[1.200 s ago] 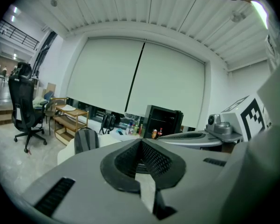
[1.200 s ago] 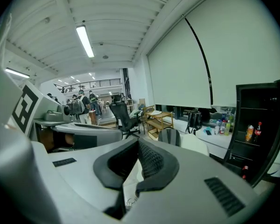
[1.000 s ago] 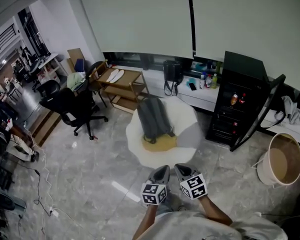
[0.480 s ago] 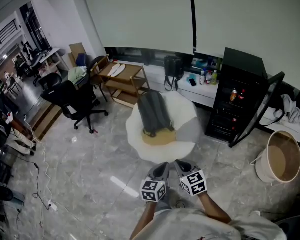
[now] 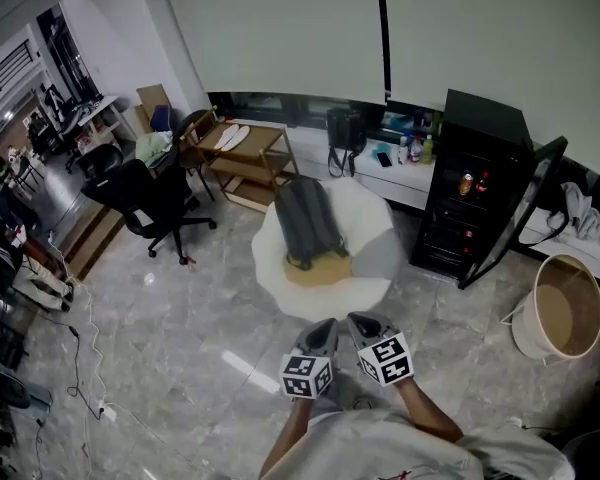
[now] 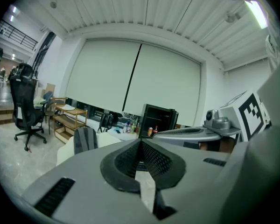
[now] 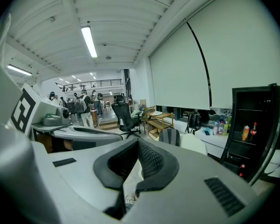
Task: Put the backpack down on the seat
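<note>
A grey backpack [image 5: 308, 221] lies flat on the white, rounded seat [image 5: 365, 230], with a tan patch of the seat showing in front of it. My left gripper [image 5: 325, 328] and right gripper [image 5: 364, 322] hover side by side over the floor just short of the seat's near edge. Both are shut and hold nothing, and neither touches the backpack. In the left gripper view the backpack [image 6: 85, 139] sits beyond the shut left gripper [image 6: 140, 143]. In the right gripper view the backpack [image 7: 170, 136] rests on the seat [image 7: 194, 143] past the shut right gripper [image 7: 137, 146].
A black mini fridge [image 5: 475, 193] with its door swung open stands right of the seat. A round tan bin [image 5: 563, 314] is at the far right. A wooden shelf cart [image 5: 245, 163] and a black office chair [image 5: 150, 203] stand to the left. Cables [image 5: 80, 368] trail on the floor.
Both shut grippers have shifted only slightly in front of the seat. The backpack lies where it was.
</note>
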Demonstrator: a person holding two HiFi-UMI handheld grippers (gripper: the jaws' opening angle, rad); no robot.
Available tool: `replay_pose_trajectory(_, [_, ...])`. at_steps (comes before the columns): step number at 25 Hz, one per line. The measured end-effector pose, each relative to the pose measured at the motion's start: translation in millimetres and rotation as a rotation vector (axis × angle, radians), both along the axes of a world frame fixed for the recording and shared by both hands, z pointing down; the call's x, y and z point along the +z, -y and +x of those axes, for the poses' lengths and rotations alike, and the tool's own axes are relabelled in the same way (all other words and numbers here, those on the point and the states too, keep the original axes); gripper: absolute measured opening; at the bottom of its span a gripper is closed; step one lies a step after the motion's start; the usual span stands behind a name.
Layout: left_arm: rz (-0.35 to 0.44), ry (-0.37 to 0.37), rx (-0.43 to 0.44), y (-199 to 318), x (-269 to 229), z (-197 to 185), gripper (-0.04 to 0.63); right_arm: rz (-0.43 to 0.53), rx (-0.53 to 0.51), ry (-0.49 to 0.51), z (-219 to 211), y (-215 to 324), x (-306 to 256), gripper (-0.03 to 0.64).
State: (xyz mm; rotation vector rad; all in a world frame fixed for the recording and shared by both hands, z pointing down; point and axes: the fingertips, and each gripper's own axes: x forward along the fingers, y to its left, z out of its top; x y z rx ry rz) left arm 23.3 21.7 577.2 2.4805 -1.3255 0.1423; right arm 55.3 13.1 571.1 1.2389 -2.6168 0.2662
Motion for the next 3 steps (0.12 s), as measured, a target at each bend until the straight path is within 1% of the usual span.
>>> replay_pose_trajectory(3, [0.002, 0.002, 0.001, -1.9, 0.6, 0.9, 0.031, 0.004, 0.002, -0.002, 2.0, 0.8, -0.3, 0.028])
